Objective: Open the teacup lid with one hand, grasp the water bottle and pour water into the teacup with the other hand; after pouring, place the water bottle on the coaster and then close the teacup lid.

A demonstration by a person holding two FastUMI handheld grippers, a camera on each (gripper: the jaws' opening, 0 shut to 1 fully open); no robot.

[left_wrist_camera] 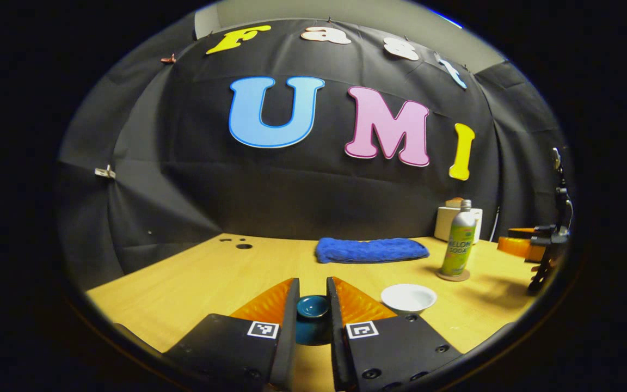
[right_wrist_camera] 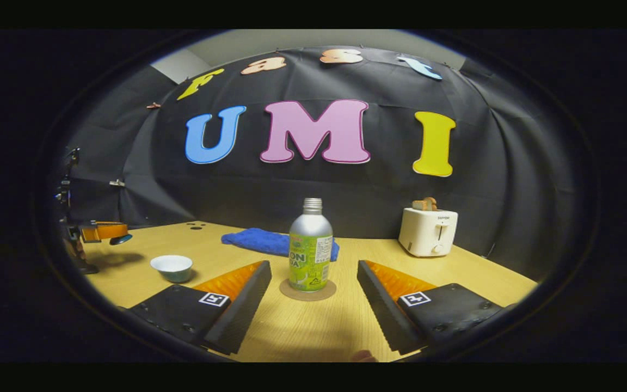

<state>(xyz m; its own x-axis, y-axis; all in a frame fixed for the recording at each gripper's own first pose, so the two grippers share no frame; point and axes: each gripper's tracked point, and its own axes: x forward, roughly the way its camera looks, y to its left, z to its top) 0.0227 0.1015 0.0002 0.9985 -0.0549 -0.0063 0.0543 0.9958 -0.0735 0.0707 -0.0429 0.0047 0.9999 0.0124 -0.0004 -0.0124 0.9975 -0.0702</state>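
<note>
Your left gripper (left_wrist_camera: 312, 283) has its jaws drawn in close and clamped on the dark teal glazed ceramic lid (left_wrist_camera: 312, 308), which sits between them with its hollow side up. A square black-and-white coded marker is stuck on each finger. In the right gripper view this gripper hangs above the desk's far left side, with the teal lid (right_wrist_camera: 121, 239) in its tips.

The small white bowl-shaped teacup (left_wrist_camera: 409, 298) stands uncovered on the pale wooden desk (left_wrist_camera: 183, 283), just to the right of these jaws and apart from them.

Your right gripper (right_wrist_camera: 313, 265) has its jaws spread wide and grips nothing. Straight ahead, in line with the gap between them, the silver metal water bottle (right_wrist_camera: 311, 247) stands upright with its cap on, on the round brown cork coaster (right_wrist_camera: 308, 291). It wears a green printed label, and neither finger touches it.

Beyond the bottle a blue folded terry cloth (right_wrist_camera: 259, 242) lies flat on the desk. Ahead and to the right of the right jaws stands a white boxy toaster (right_wrist_camera: 428, 233) with something brown sticking out of its top.
</note>
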